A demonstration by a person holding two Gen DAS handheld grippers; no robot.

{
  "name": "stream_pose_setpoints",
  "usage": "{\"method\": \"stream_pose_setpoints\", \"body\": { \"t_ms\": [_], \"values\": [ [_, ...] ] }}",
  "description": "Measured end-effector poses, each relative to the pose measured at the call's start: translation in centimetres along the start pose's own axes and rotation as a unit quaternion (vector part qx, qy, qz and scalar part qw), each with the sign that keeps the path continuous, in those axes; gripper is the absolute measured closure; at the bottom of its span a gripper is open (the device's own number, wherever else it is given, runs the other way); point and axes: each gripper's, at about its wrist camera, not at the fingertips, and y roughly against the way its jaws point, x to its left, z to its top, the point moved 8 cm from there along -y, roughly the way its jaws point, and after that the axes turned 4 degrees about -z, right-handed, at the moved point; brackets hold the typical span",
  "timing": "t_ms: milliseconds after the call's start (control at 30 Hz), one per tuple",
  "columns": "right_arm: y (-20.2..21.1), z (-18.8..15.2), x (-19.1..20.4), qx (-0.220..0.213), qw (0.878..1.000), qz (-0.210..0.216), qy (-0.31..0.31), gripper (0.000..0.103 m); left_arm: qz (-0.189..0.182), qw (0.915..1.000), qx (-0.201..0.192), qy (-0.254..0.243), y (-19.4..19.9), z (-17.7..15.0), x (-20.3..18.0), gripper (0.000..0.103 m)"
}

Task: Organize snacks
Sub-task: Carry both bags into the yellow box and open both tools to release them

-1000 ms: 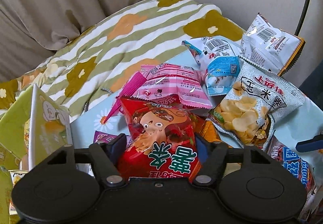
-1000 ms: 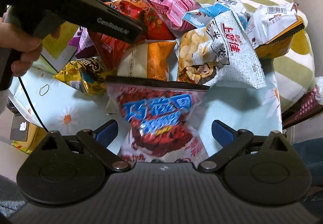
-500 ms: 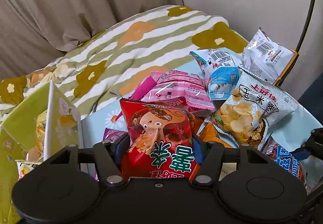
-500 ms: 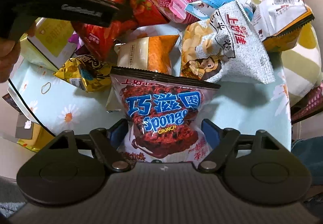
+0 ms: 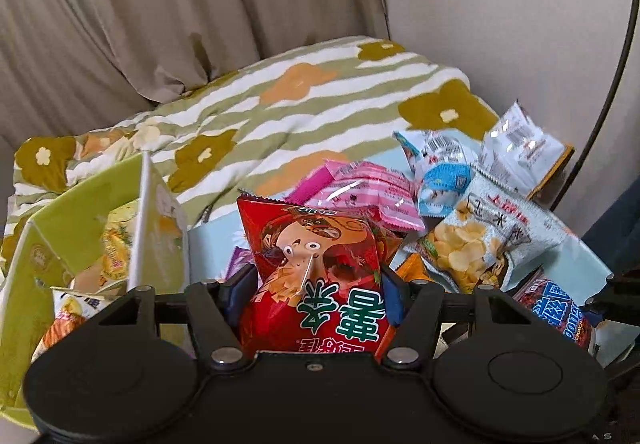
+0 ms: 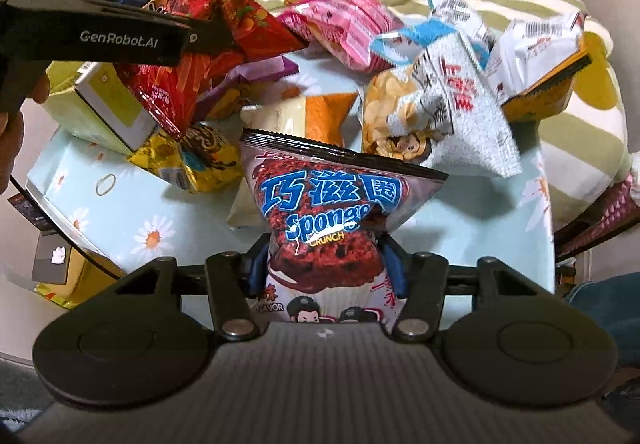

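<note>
Pinching a red foil snack bag printed with a cartoon face [image 5: 320,272], the left hand-held gripper [image 5: 316,294] has both blue pads pressed against the bag's sides; bag is upright, clear of the pile. From the right wrist view the same red bag [image 6: 200,43] hangs from the left hand-held gripper [image 6: 208,37] above an open yellow-green cardboard box [image 6: 108,99].

Right hand-held gripper [image 6: 324,264] is closed on a maroon-and-white "Sponge Crunch" snack bag with blue lettering [image 6: 328,211]; pads squeeze its waist, upper half flares out. This bag appears at the right edge of the left wrist view [image 5: 560,308].

Yellow-green box in left wrist view [image 5: 80,228]: flap up, yellow packets visible inside.

Remaining pile on the pale blue daisy-print bench cover [image 6: 132,211]:
- pink striped plastic packet [image 5: 368,195], far side
- light blue and white small packet [image 5: 440,171], beside the pink one
- grey-white crisps bag with red characters [image 5: 492,240], right of centre
- white packet with orange edge [image 5: 524,151], far right
- gold crinkled foil bag [image 6: 196,159], just beside the box
- orange-and-cream bag [image 6: 316,115], behind the Sponge bag

Green-striped floral quilt [image 5: 304,115] lies behind the bench.
</note>
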Motion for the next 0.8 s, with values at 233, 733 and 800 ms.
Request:
{"method": "stream_pose_setpoints", "body": {
  "t_ms": [233, 733, 800],
  "values": [
    [3.4, 2.5, 1.0, -0.038, 0.999, -0.001, 0.007, 0.032, 0.015, 0.9987, -0.035, 0.035, 4.0, 0.6, 2.0, 0.036],
    [7.1, 13.3, 10.8, -0.134, 0.989, 0.03, 0.054, 0.032, 0.092, 0.9842, -0.09, 0.121, 11.5, 0.2, 14.4, 0.036],
    [6.7, 15.1, 12.8, -0.14, 0.988, 0.037, 0.058, 0.032, 0.102, 0.982, -0.094, 0.129, 11.9, 0.1, 16.6, 0.036]
  ]
}}
